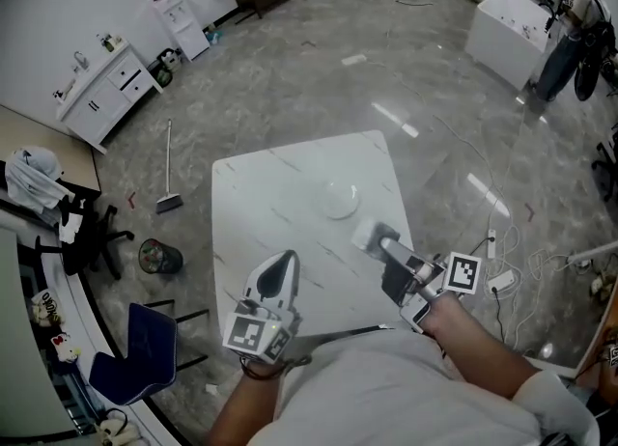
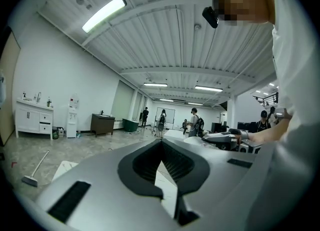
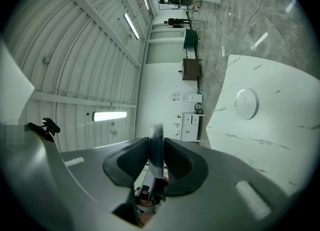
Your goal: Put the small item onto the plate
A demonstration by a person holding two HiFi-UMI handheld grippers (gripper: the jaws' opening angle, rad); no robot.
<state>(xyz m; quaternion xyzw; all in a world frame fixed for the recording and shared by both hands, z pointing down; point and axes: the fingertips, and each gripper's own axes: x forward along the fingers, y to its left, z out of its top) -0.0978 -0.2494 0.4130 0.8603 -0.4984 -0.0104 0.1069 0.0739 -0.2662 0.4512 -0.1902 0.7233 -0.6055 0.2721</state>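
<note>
Right tool (image 3: 155, 143) tight on thin small item (image 3: 156, 131) (edge-on, kind unclear).

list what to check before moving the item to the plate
1. Grip: ok, the right tongs are shut on the item.
2. Plate free: ok, nothing shows on it.
3. Item over plate: not ok, it hangs short of the plate's near rim.
4. Way there: ok, only bare table lies between.
5. Left tongs: ok, shut, empty, apart from the plate.
</note>
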